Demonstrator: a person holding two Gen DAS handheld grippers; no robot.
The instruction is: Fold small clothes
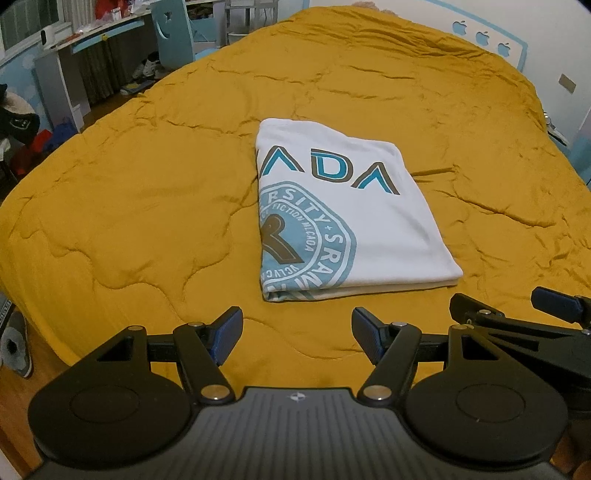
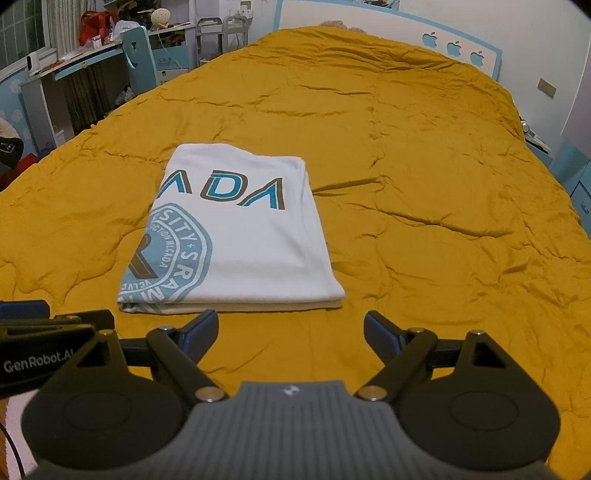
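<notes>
Black left gripper (image 1: 297, 338) right up close, low over the front of the bed. Jaws wide apart, blue pads (image 1: 229, 334) facing each other, nothing held between them, only yellow cloth showing in the gap. Right gripper (image 2: 290, 338) just beside it, also low at the front edge. Jaws spread wide too, holding nothing. Each gripper peeking into the side of the other one's view, so close together, side by side.

Folded white T-shirt (image 1: 347, 218) a little way ahead of both grippers, lying flat on the yellow quilt (image 1: 129, 221). Not touched by either gripper. Folded into a neat block, longer than wide, thick folded edge toward the grippers. Big blue and brown letters "ADA" on top, and part of a round light-blue badge with small white words at the near left corner. Straight ahead of the left gripper; ahead and a bit to the left of the right gripper.

Quilt puffy and wrinkly, covering the whole bed. White and blue headboard (image 2: 424, 26) with three little apple shapes far at the back. Messy desk (image 2: 74, 59) and a blue chair (image 2: 138, 55) off to the left, past the side of the bed.
</notes>
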